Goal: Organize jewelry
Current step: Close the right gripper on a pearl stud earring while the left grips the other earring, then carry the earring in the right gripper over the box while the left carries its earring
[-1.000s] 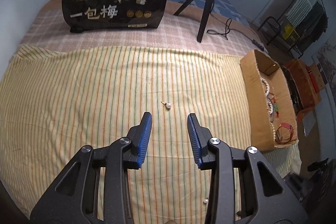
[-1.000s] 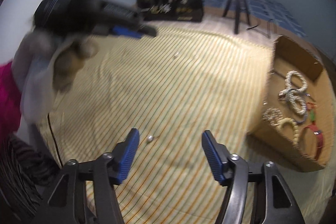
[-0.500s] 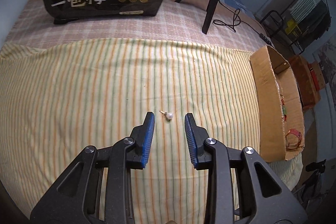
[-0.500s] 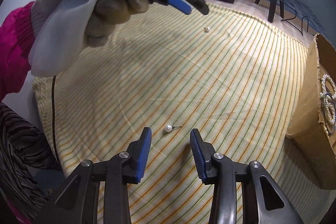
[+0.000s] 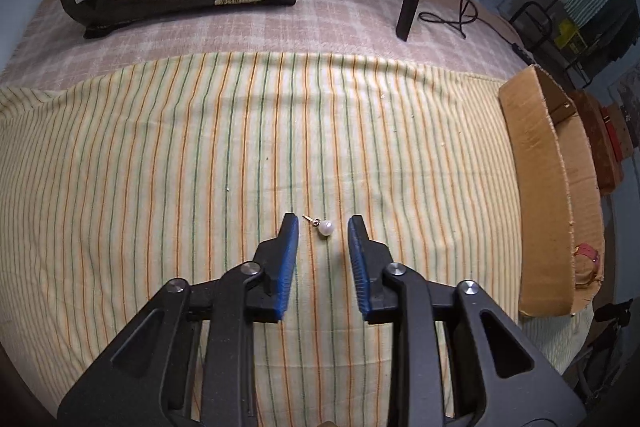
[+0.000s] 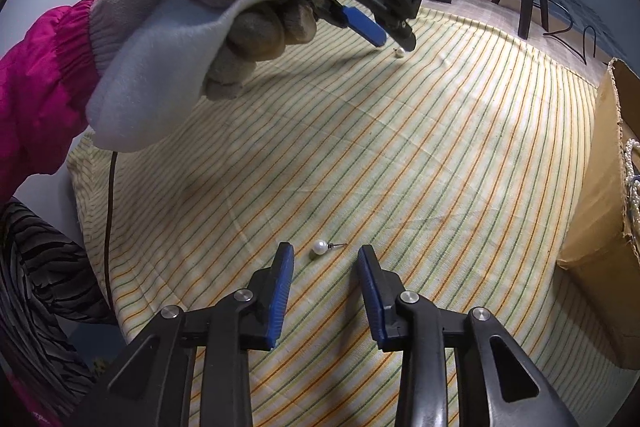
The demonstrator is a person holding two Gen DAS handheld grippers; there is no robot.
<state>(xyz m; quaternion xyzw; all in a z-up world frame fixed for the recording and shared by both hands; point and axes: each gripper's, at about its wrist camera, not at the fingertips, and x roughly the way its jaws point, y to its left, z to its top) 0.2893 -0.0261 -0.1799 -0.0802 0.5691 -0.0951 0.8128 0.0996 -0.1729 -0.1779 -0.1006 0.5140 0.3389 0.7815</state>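
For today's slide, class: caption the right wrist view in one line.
Right gripper closing around a pearl earring on striped cloth; left gripper nears another.

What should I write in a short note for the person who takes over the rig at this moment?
Left tongs: closing around one pearl earring on the striped cloth, pads not touching yet.
Right tongs: closing around the second pearl earring, also not gripped.
Cardboard box stands at the right edge of the cloth; pearl strands already lie inside.
Left: grip both earrings, carry them to the box.
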